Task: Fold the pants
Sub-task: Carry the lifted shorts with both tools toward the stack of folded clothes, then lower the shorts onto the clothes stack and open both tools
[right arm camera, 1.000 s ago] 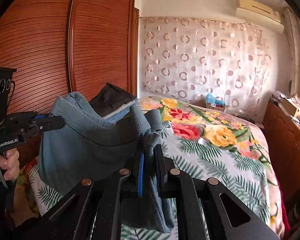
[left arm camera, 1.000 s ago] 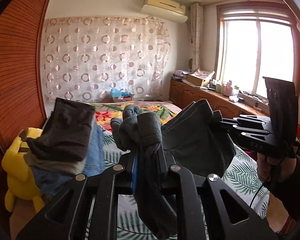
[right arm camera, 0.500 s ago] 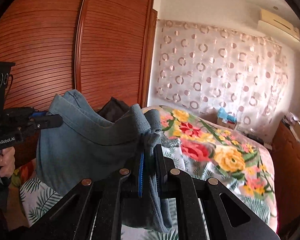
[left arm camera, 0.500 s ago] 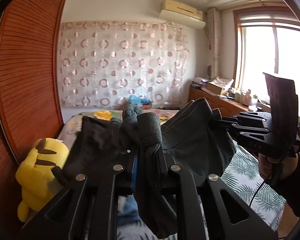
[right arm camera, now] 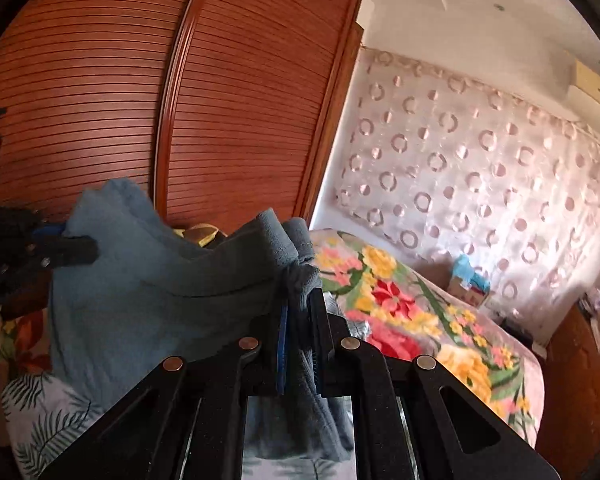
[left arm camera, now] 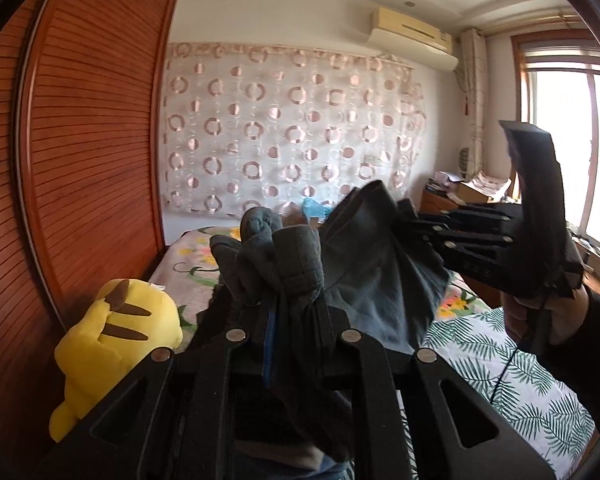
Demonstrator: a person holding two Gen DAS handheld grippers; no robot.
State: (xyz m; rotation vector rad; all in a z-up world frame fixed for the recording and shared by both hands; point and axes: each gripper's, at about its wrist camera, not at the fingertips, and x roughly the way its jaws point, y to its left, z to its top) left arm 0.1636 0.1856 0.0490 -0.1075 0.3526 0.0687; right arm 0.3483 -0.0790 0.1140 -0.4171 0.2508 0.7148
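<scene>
Grey-blue pants (left arm camera: 372, 280) hang in the air between my two grippers, above the bed. My left gripper (left arm camera: 294, 304) is shut on a bunched edge of the pants. My right gripper (right arm camera: 300, 300) is shut on the other bunched edge (right arm camera: 284, 240). In the left wrist view the right gripper (left arm camera: 416, 228) shows at the right, its fingers clamped on the cloth. In the right wrist view the left gripper (right arm camera: 76, 244) shows at the left, clamped on the pants (right arm camera: 148, 292). The cloth sags between them.
A bed with a floral and leaf-print cover (right arm camera: 412, 312) lies below. A yellow plush toy (left arm camera: 112, 344) sits at the bed's left by the wooden wardrobe (left arm camera: 80, 140). A curtain (left arm camera: 292, 136), a window and a cluttered sideboard (left arm camera: 460, 196) stand behind.
Both grippers have risen and tilted up with the pants still held. The stack of folded clothes by the plush toy has dropped out of the left wrist view.
</scene>
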